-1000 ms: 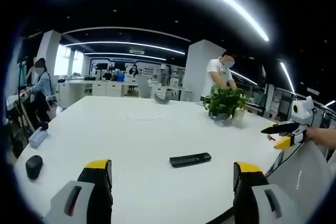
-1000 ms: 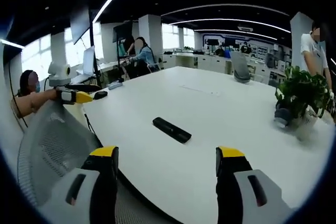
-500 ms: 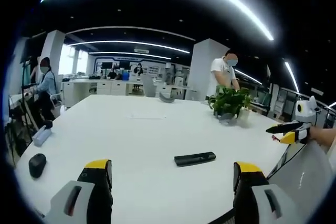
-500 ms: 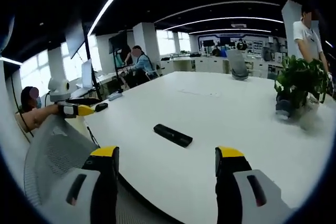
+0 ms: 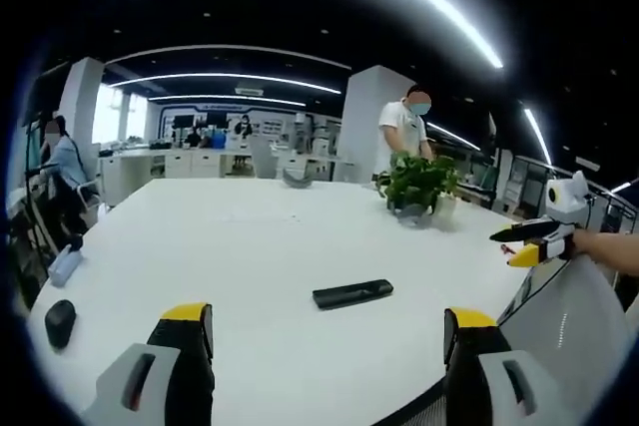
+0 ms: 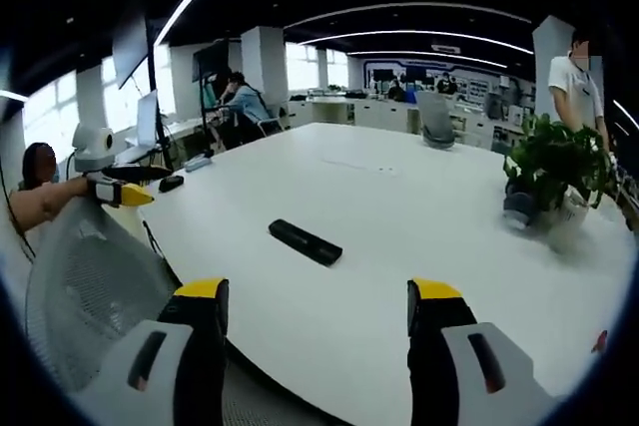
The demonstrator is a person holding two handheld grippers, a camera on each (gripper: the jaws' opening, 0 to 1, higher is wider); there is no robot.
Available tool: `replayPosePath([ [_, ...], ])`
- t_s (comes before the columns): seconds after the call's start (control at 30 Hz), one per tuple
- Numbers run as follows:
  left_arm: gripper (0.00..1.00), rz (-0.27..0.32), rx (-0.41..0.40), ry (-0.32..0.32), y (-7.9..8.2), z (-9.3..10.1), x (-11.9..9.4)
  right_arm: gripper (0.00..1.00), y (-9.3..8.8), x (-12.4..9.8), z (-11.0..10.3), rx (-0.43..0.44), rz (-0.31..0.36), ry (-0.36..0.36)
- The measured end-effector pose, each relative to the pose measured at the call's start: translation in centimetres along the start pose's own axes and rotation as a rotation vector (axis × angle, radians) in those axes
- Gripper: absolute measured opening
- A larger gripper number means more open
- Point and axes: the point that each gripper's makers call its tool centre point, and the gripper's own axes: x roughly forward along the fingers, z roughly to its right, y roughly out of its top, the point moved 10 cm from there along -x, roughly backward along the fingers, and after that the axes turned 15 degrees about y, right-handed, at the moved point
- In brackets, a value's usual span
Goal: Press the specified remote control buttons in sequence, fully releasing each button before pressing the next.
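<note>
Remote control (image 5: 352, 293) flat on table (image 5: 250, 246).

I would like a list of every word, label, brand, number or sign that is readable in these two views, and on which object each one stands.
No text can be read in either view.
Remote control: any button markings are too small and dark to read.
Far wall display: bright panels behind the desks, too blurred to read.
Left tongs and right tongs: yellow tips, no lettering visible.
Plant pot: no label visible.
</note>
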Motion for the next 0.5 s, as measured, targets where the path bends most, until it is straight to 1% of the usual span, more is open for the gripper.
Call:
replayPosePath([
  [0.07, 1.0, -0.006, 0.012, -0.007, -0.08, 0.05, 0.0, 0.75, -0.06, 0.14, -0.26, -0.017, -0.034, -0.009],
  [0.1, 1.0, -0.008, 0.02, -0.006, -0.1, 0.04, -0.01, 0.75, -0.05, 0.17, -0.31, -0.021, -0.038, -0.01],
  [0.17, 1.0, -0.008, 0.024, -0.001, -0.1, -0.03, -0.02, 0.76, -0.15, 0.35, -0.59, -0.039, -0.069, -0.009],
  [0.23, 1.0, -0.002, 0.0, 0.011, -0.1, -0.27, -0.07, 0.75, -0.38, 0.45, -0.71, -0.054, -0.097, -0.006],
  [0.3, 1.0, -0.001, -0.02, 0.009, -0.13, -0.41, -0.09, 0.75, -0.49, 0.52, -0.78, -0.071, -0.112, 0.001],
  [0.4, 1.0, 0.003, -0.006, -0.002, -0.08, -0.19, -0.07, 0.75, -0.43, 0.49, -0.77, -0.089, -0.106, 0.008],
  [0.43, 1.0, -0.008, 0.009, 0.0, -0.17, -0.11, -0.05, 0.74, -0.42, 0.5, -0.72, -0.09, -0.106, 0.009],
  [0.5, 1.0, -0.015, 0.014, 0.009, -0.25, -0.12, -0.07, 0.74, -0.48, 0.54, -0.62, -0.085, -0.105, 0.022],
])
